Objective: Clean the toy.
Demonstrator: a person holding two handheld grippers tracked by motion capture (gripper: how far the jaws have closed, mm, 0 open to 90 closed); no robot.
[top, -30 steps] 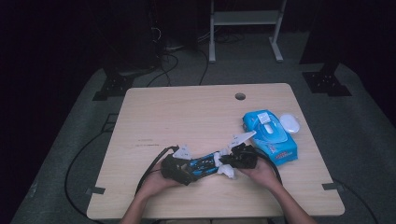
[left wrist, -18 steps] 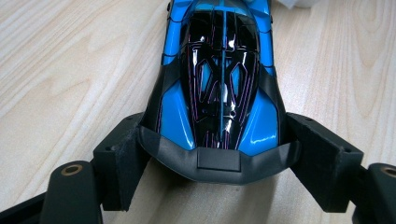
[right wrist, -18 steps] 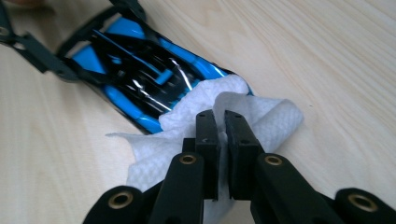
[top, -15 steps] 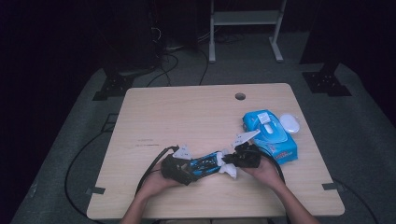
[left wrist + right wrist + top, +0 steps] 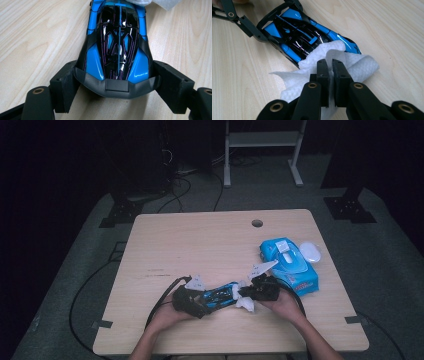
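A blue and black toy car point(image 5: 218, 294) lies on the wooden table point(image 5: 200, 245) near its front edge. My left gripper point(image 5: 197, 301) is shut on the car's rear point(image 5: 117, 87), one jaw against each side. My right gripper point(image 5: 248, 296) is shut on a white wipe point(image 5: 312, 72), which rests against the car's front point(image 5: 347, 43). In the right gripper view the car point(image 5: 297, 32) runs away to the upper left, with the left gripper's fingers point(image 5: 249, 26) at its far end. The wipe point(image 5: 162, 3) peeks in at the top of the left gripper view.
A blue pack of wipes point(image 5: 290, 262) lies to the right of my right hand, with a white oval object point(image 5: 311, 252) beside it. A cable hole point(image 5: 257, 223) sits near the table's far edge. Black cables point(image 5: 165, 295) trail off the left gripper.
The right gripper with the wipe has shifted slightly along the car's front. The left gripper and the car have stayed put.
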